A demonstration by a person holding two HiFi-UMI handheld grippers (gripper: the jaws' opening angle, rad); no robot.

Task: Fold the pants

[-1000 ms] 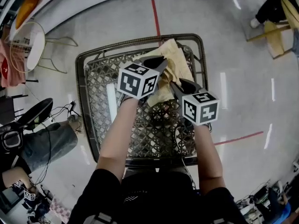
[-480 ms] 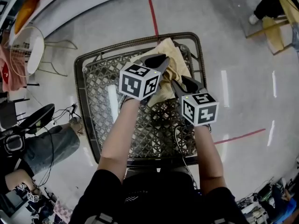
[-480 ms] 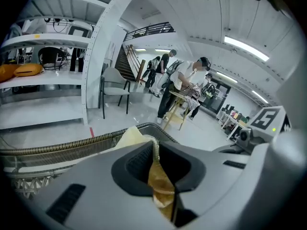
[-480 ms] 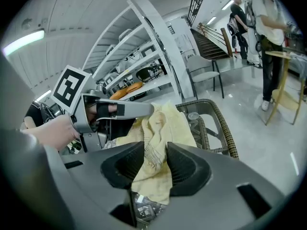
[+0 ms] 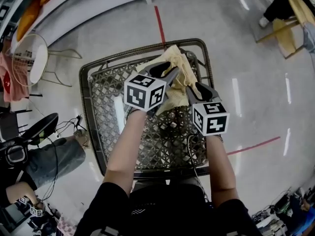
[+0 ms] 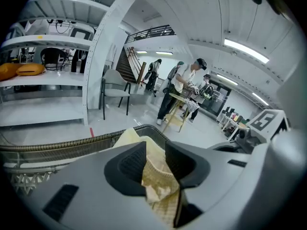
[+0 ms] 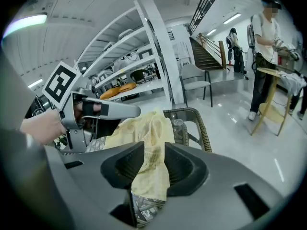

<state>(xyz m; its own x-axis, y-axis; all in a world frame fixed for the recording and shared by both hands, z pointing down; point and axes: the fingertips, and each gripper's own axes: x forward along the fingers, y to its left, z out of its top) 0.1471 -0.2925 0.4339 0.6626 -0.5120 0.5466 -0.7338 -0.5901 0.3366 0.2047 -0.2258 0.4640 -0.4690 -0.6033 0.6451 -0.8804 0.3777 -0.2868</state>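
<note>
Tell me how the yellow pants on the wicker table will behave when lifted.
Likely floppy: the pants lie bunched in soft creases and sag between the jaws of the right gripper, which have just been opening. Probably light, since the cloth looks thin. They may snag on the open-weave wicker table.

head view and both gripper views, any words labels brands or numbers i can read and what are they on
No readable word, brand or number in any view.
Left marker cube and right marker cube: black-and-white square patterns only, no letters.
Red garment at the left edge: a white mark, too small to read.
Pants: no label or print shows.
</note>
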